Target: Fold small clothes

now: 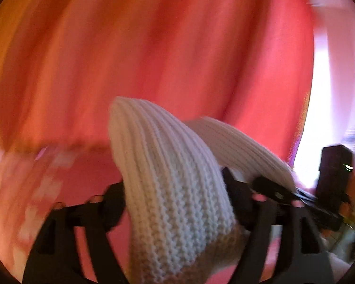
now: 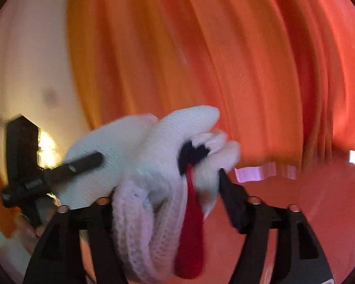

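- Here, the white knit garment [image 1: 172, 189] fills the gap of the left gripper [image 1: 175, 189], its ribbed body arching up and over toward the right gripper [image 1: 279, 194], which shows at the far end of the same cloth.
- The left gripper's jaws stand wide, with the knit bunched between them; it brushes both fingers [image 1: 113, 203], yet whether the pads truly press on it I cannot tell.
- In the right wrist view, the same white knit garment [image 2: 149, 165] hangs bunched in the right gripper [image 2: 168, 203], with a black patch [image 2: 191, 153] and a red knitted piece [image 2: 191, 236] dangling from its front.
- The right gripper's left finger lies against the knit, while its right finger [image 2: 234, 208] stands a little apart from the cloth, so these jaws are parted and not clamping.
- Beyond the garment hangs an orange-red curtain [image 2: 224, 59], blurred in both views.
- The left gripper [image 2: 49, 177] reaches onto the far side of the garment in this view.
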Tool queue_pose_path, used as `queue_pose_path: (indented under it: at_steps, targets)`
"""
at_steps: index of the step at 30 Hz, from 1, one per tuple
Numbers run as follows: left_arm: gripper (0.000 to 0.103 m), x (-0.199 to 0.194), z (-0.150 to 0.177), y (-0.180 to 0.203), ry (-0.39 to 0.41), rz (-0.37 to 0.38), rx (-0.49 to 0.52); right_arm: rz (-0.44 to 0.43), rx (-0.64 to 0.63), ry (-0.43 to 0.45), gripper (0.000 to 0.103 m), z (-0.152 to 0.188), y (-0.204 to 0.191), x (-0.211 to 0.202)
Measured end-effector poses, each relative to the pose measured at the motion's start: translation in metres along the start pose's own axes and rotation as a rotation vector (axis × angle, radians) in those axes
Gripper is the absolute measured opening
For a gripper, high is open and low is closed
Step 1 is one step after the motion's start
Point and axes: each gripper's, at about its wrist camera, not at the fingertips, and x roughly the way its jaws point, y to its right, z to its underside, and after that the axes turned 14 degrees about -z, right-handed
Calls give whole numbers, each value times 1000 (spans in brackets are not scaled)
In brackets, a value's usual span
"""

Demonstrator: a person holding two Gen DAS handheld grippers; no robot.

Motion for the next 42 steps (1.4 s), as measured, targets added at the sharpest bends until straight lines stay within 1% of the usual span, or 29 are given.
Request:
queue_pose_path:
  at_steps: [1,2,3,5,7,9,10,13,15,17,18,19,20,21,22,23,25,26,28,30,31,32,34,35,37,38,40,41,42]
  targets:
    - [76,39,24,-17,-98,-83,-24,42,61,-68,58,19,18,18]
    - [71,64,42,-31,-176,-168,-32,37,104,-101,46,36,29,24]
    - [62,87,63,-48,-259,-263,-40,34,113,-103,45,45,30,22]
    - [61,98,77,-66,-344,-310,-74,28,118,-99,46,66,27,15]
    - [65,89,75,-73,-337,-282,-84,10,121,-142,47,77,21,19]
    - [74,78,75,-70,-312,-290,-67,13,119,-165,66,81,20,28]
    - [77,79,77,-70,-322,-289,-62,20,123,-165,67,82,24,34]
    - [80,93,84,-74,-396,-268,-126,-2,224,-178,72,84,34,48]
    - [81,99,91,-77,-436,-242,-174,-48,300,-176,81,90,42,62]
    - [81,110,98,-80,-474,-248,-182,-41,329,-229,81,94,49,85]
    - [81,120,104,-81,-509,-274,-176,-42,344,-253,81,97,51,93]
    - [78,122,109,-80,-532,-288,-172,-48,366,-279,78,102,54,101]
    - [74,127,114,-81,-563,-290,-177,-72,388,-308,50,108,57,110]
    - [60,134,120,-83,-597,-267,-188,-89,403,-324,29,113,59,118]
    - [54,139,125,-83,-633,-230,-203,-81,396,-312,26,111,57,118]
    - [50,140,126,-82,-631,-225,-204,-70,350,-288,21,103,49,112]
    - [33,135,119,-76,-600,-211,-168,-62,268,-219,19,86,34,94]
    - [32,129,114,-72,-577,-193,-155,-61,228,-186,19,76,25,83]
    - [31,120,108,-68,-539,-152,-148,-48,176,-173,19,69,20,73]
    - [32,126,113,-66,-568,-154,-131,7,216,-289,21,92,37,93]
    - [35,135,122,-64,-610,-189,-106,32,249,-348,24,107,47,105]
    - [39,140,129,-63,-625,-212,-96,23,283,-352,25,118,53,109]
    - [41,136,130,-58,-609,-235,-61,50,286,-301,28,114,45,96]
    - [41,132,127,-55,-596,-242,-36,85,243,-249,32,105,32,80]
    - [40,112,117,-55,-533,-248,-38,102,146,-160,34,91,5,54]
    - [39,101,112,-57,-487,-254,-51,105,85,-120,32,84,-12,44]
    - [39,84,100,-56,-393,-247,-70,84,-1,-99,22,78,-33,39]
    - [39,82,97,-54,-364,-243,-64,87,-28,-107,14,77,-38,43]
    - [39,84,97,-52,-362,-245,-52,99,-50,-163,9,83,-38,59]
